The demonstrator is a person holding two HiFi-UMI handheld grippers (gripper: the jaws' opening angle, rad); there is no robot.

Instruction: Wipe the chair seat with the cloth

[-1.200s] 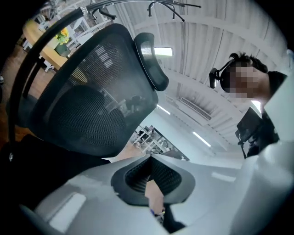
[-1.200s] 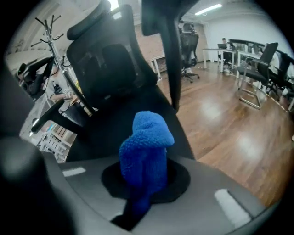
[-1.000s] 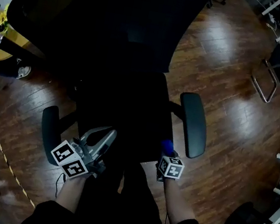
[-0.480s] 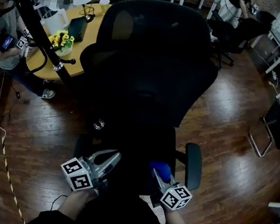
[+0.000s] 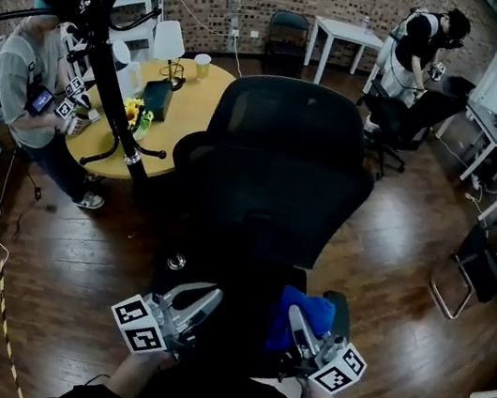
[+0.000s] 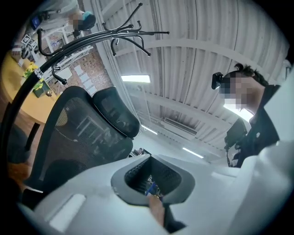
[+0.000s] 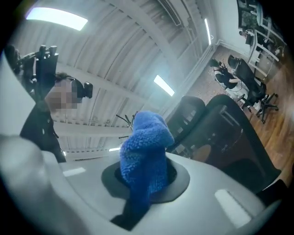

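Note:
A black office chair stands in front of me in the head view, its mesh backrest (image 5: 274, 164) upright and its dark seat (image 5: 237, 291) just below. A blue fluffy cloth (image 5: 302, 308) (image 7: 144, 153) is bunched over the seat's right side. My right gripper (image 5: 296, 320) (image 7: 147, 176) is shut on it. My left gripper (image 5: 202, 301) (image 6: 154, 181) hovers over the seat's front left with its jaws together and nothing between them. Both gripper views tilt up at the ceiling, so the seat is hidden in them.
The right armrest (image 5: 342, 307) sits next to the cloth. Behind the chair are a black coat rack (image 5: 112, 55), a round yellow table (image 5: 178, 103), a seated person (image 5: 28, 73) at left, a standing person (image 5: 427, 39) and other chairs (image 5: 407, 112) at right.
The head view has swung up from the seat to take in the backrest and room. Both grippers now sit lower in the view, and the right one still holds the cloth.

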